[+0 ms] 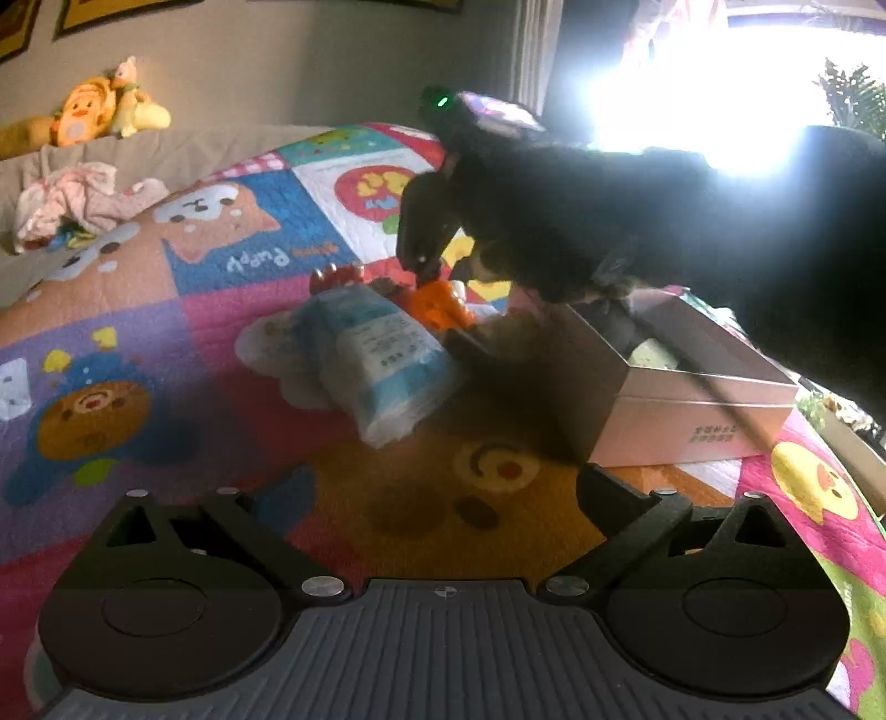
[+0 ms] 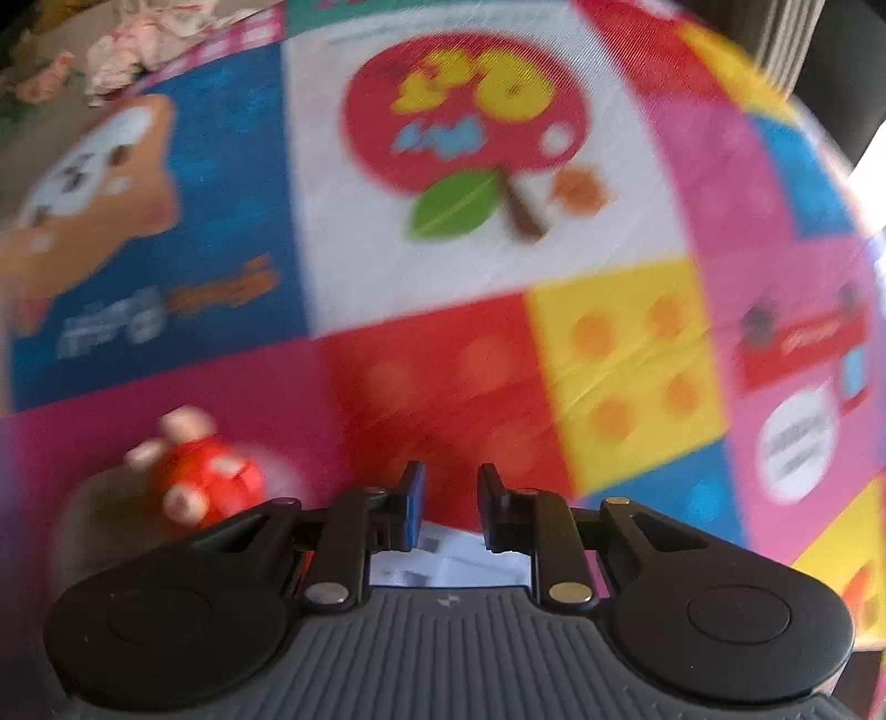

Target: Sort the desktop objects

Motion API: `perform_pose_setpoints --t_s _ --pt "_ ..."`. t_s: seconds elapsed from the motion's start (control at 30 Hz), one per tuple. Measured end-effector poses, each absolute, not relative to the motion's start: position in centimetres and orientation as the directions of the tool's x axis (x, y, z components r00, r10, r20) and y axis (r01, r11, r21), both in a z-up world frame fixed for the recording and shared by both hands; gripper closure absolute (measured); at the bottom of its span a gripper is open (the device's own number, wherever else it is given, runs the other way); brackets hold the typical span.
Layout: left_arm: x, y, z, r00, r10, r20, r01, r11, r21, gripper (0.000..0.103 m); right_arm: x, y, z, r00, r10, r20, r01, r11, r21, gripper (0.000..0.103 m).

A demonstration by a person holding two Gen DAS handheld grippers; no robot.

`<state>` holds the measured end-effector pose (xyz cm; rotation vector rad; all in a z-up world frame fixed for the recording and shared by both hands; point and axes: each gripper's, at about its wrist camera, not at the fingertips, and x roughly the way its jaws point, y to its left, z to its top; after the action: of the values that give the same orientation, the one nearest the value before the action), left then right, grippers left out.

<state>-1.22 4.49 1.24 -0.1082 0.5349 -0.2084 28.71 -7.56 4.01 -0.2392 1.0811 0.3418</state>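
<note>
**Right gripper down among the toys**

The right gripper (image 2: 451, 507) is drawn together, nothing visibly pinched. The red toy (image 2: 207, 482) sits at nine o'clock: light, hard, rounded, likely slippery; grip across its middle. The left gripper (image 1: 443, 498) is spread wide.

Patchwork cartoon quilt (image 1: 232, 343) spread wide, squares of blue, pink, red and yellow, puppy and apple prints on show. Past its far left edge, plain beige bedding (image 1: 183, 149) with a crumpled pink-and-white cloth (image 1: 72, 202). Orange and yellow plush toys (image 1: 99, 111) against the wall in the far left corner. Bright window (image 1: 736, 83) at far right, striped curtain (image 1: 534, 50) beside it.
</note>
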Motion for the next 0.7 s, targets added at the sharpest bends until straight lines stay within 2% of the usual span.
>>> perform_pose_setpoints --t_s 0.1,0.33,0.43,0.5,0.6,0.7 --pt "-1.2 4.5 1.2 0.837 -0.213 -0.504 0.154 0.976 -0.156 0.000 26.3 -8.5 3.9 0.308 0.246 -0.919 -0.397 0.911 0.111 0.083" --pt "-2.3 3.8 0.9 0.811 -0.218 -0.543 0.167 0.976 -0.142 0.000 17.3 -9.7 4.8 0.143 0.373 -0.917 -0.520 0.816 0.251 0.083" --pt "-3.1 3.7 0.8 0.798 -0.220 -0.560 0.160 0.975 -0.155 0.000 12.6 -11.9 8.3 0.254 0.418 -0.873 -0.569 0.794 0.214 0.082" --pt "-3.9 4.2 0.9 0.790 -0.249 -0.561 0.157 0.965 -0.209 0.000 10.0 -14.5 11.6 0.352 0.456 -0.818 -0.544 0.810 0.217 0.082" --pt "-5.0 5.0 2.1 0.775 -0.336 -0.536 0.145 0.919 -0.366 0.000 8.3 -18.4 16.7 0.406 0.548 -0.732 -0.465 0.813 0.351 0.079" --pt "-6.1 4.0 4.8 0.802 -0.391 -0.452 0.198 0.887 -0.416 0.000 6.4 -22.0 21.8 0.481 0.621 -0.619 -0.395 0.784 0.479 0.067"
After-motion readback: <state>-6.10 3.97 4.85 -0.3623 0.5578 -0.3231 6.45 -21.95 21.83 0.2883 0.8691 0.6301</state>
